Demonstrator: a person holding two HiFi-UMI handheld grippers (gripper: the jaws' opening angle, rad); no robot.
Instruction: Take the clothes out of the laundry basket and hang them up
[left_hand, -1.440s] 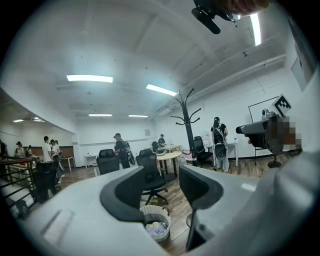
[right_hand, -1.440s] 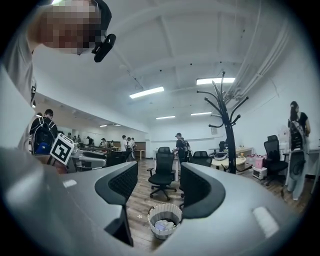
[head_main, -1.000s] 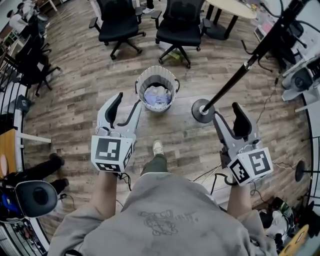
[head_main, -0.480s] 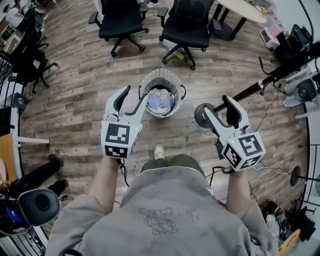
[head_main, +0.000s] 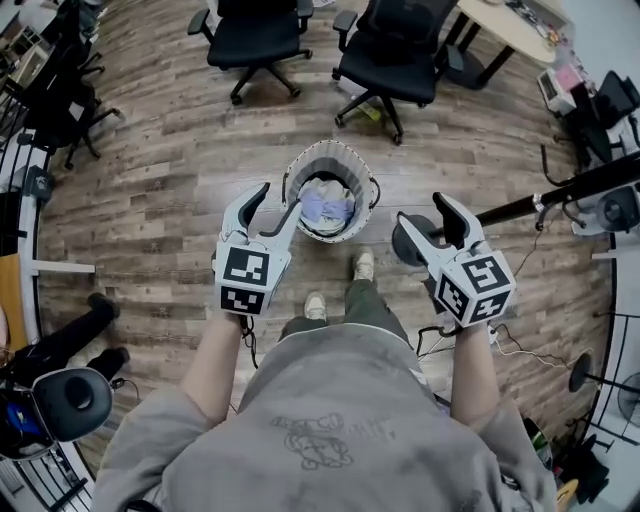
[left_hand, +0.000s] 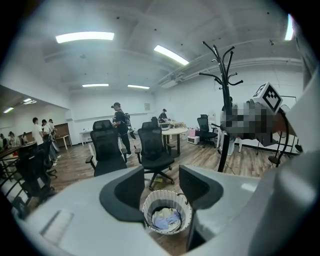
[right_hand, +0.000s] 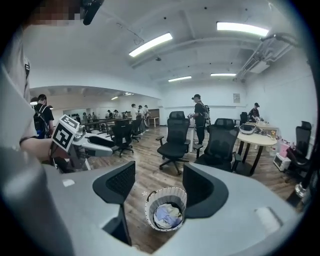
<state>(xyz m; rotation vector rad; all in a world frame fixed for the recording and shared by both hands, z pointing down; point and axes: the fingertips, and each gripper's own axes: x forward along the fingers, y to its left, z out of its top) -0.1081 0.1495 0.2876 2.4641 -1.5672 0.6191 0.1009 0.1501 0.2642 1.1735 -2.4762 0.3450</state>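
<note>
Tho head view crops rack (head_main: 520, 207), left gripper view shows hooks (left_hand: 222, 70).

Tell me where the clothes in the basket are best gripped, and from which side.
Grip the bunched pale fold on top of the clothes, coming straight down through the basket's open mouth. The pile sits low inside upright walls, which block a sideways approach, and the fold likely offers something to pinch.

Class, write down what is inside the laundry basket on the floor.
Crumpled clothes, pale blue and white, lie inside the laundry basket. The top pieces cover anything beneath them and the basket's bottom, so how many there are cannot be told.
</note>
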